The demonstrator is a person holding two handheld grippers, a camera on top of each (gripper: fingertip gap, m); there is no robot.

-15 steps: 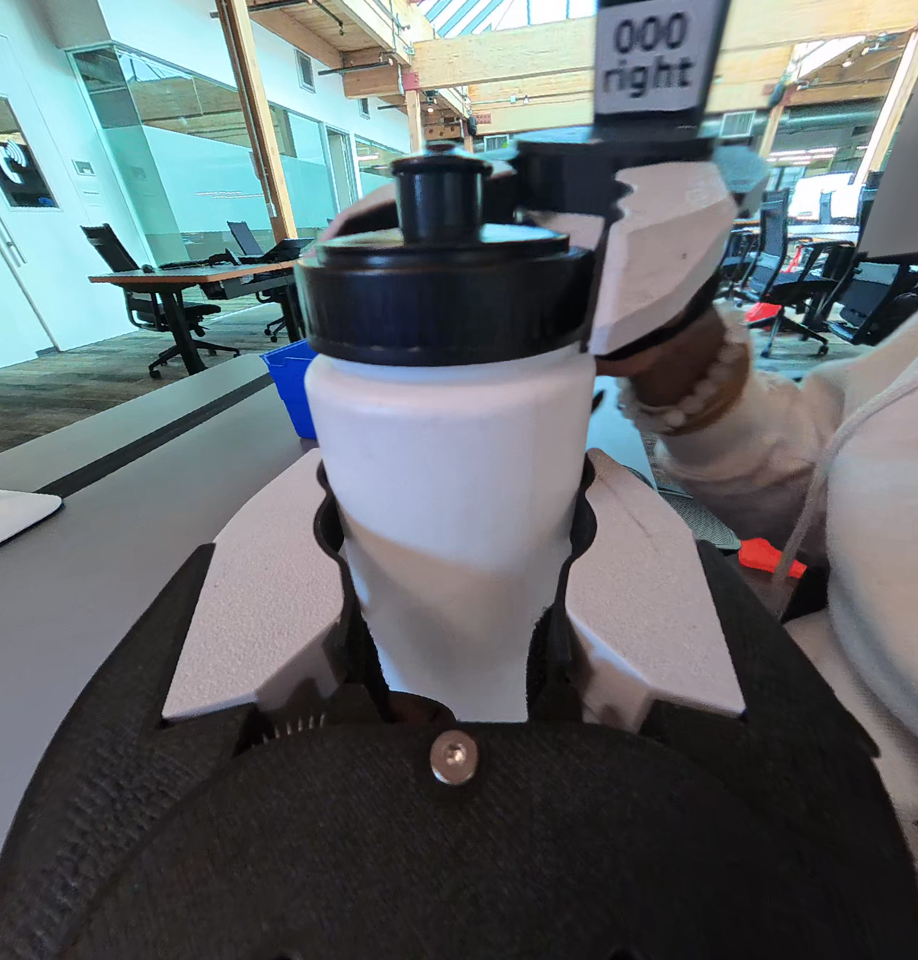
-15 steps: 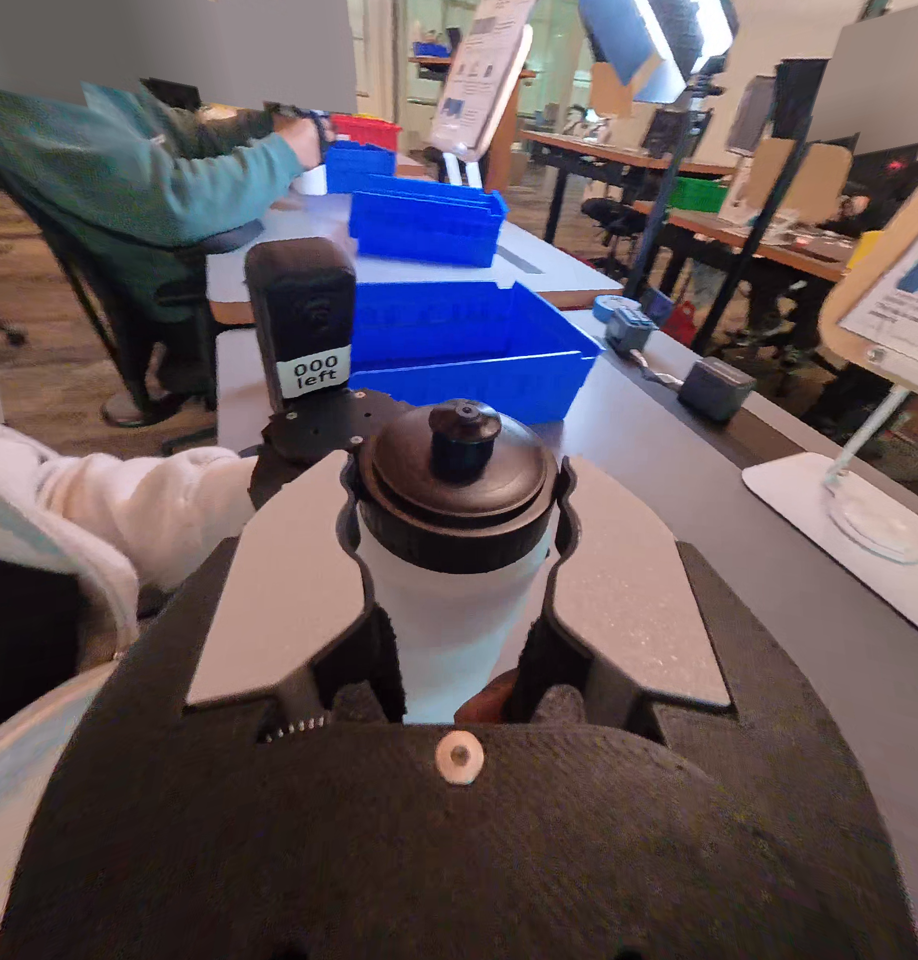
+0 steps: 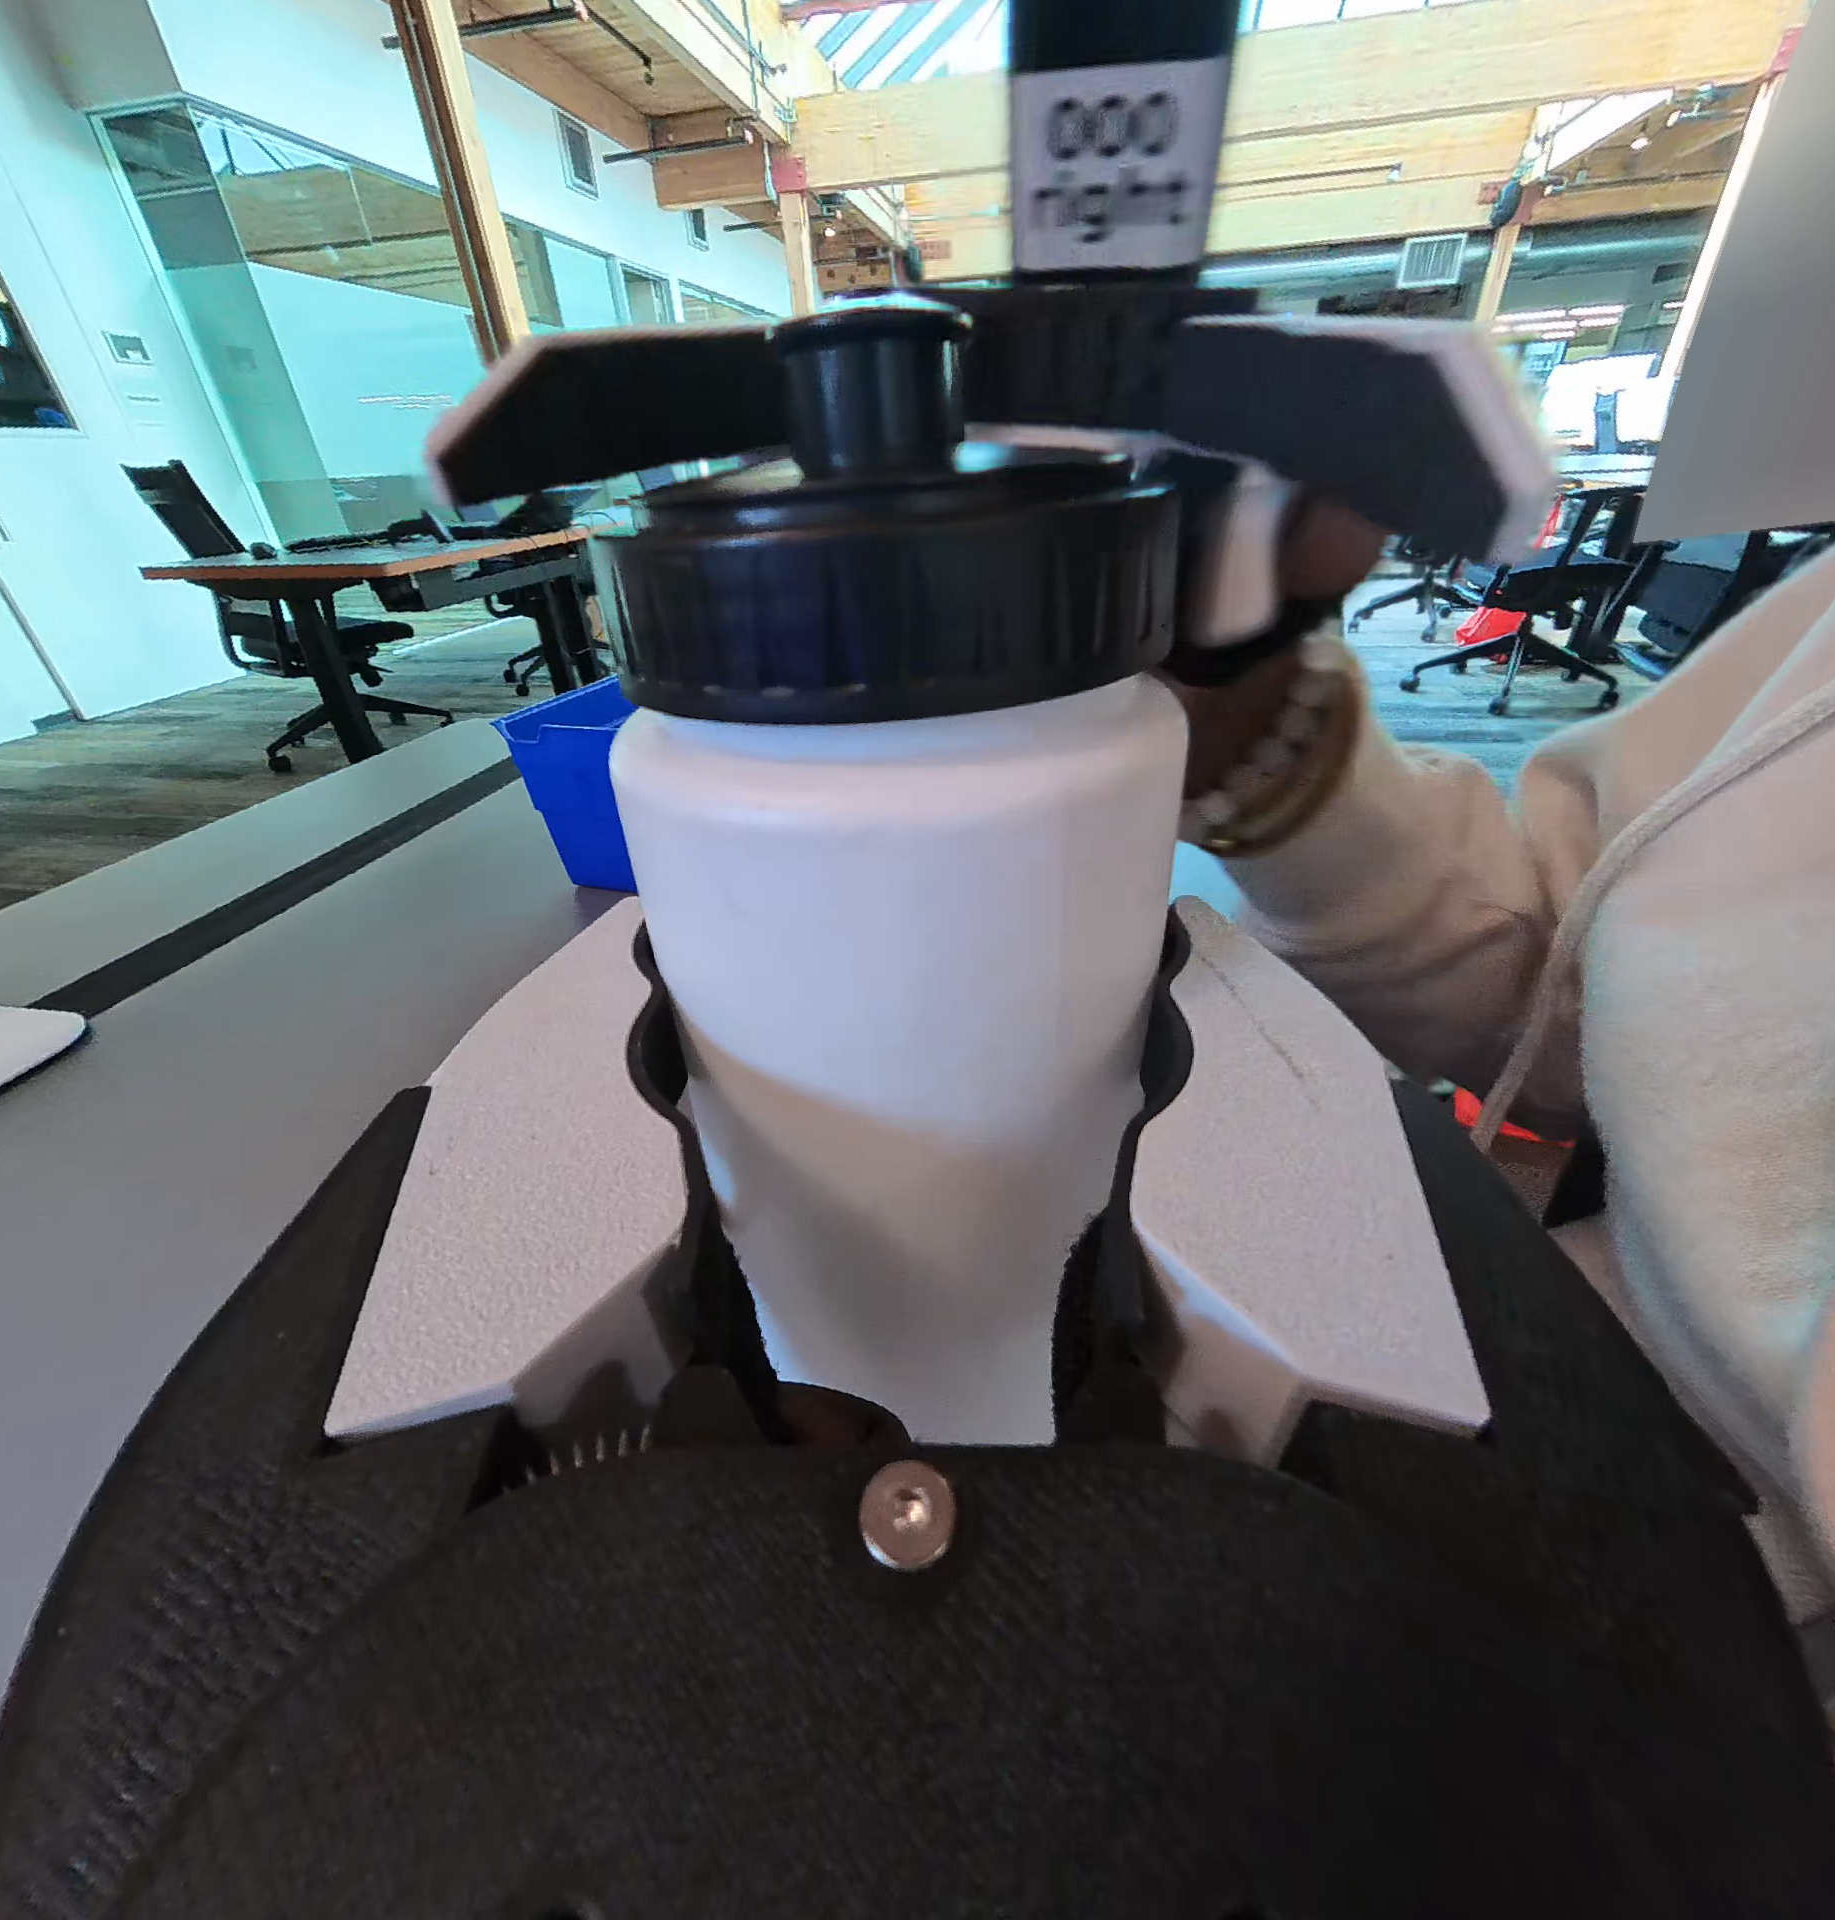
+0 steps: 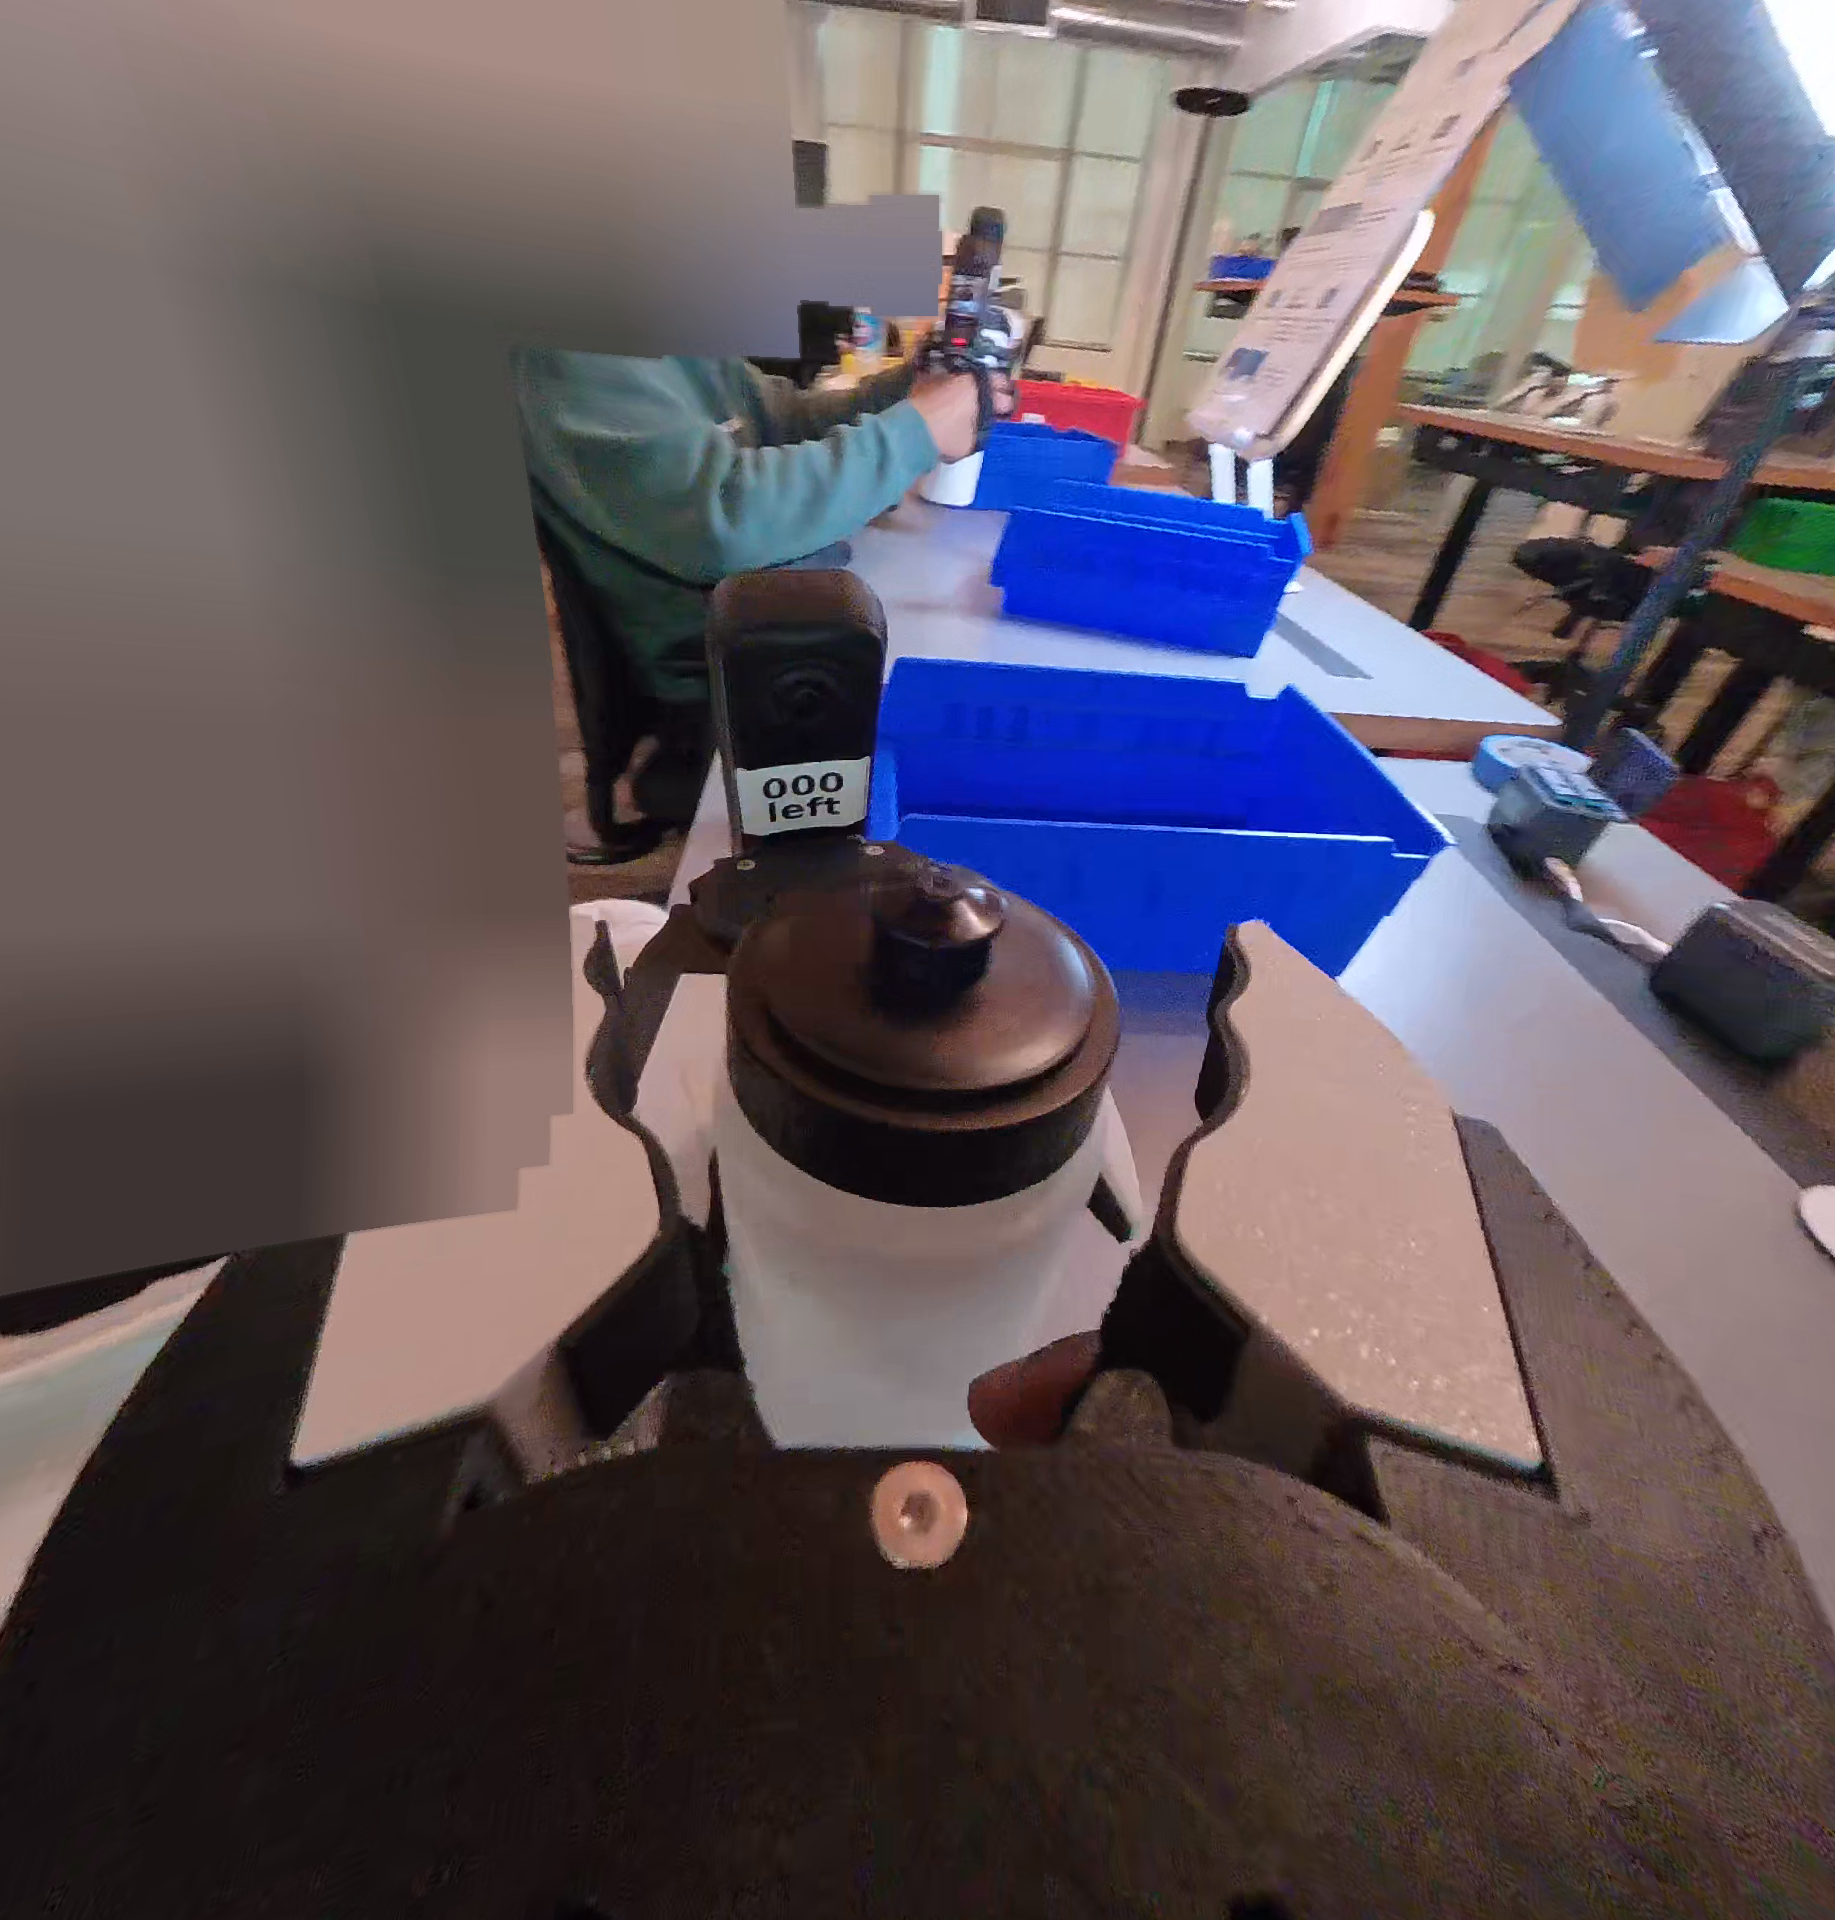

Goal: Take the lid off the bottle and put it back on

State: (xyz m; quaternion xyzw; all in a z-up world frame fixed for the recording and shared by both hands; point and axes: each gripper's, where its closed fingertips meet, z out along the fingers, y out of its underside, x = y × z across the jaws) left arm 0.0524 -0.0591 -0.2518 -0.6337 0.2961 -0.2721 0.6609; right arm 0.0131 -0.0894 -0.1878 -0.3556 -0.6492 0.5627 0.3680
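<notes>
The bottle [image 3: 897,997], white-bodied and upright, sits clamped between the 2 fingers of the left gripper [image 3: 908,1049], whose notched black pads press against both sides of its lower body. On its neck sits the black lid [image 3: 887,608], ribbed around the rim and topped by a short black spout. The right gripper [image 4: 918,1049] has its 2 fingers spread wide apart, one on each side of the lid, with visible gaps between pads and rim, so it touches nothing there. From the left wrist view, that gripper appears blurred behind and above the lid, its dark fingers splayed out left and right of the spout. Whether the lid is fully seated on the thread cannot be told; it sits level on the bottle's shoulder. The bottle is held above a grey table [image 3: 196,1132], near its edge. Just beyond the bottle in the right wrist view stands a blue bin [image 4: 1152,800], with another blue bin [image 4: 1141,566] farther along the table. A small dark box [image 4: 1765,982] with a cable lies on the table to the right. A person in a green top [image 4: 684,468] sits at the far end.
</notes>
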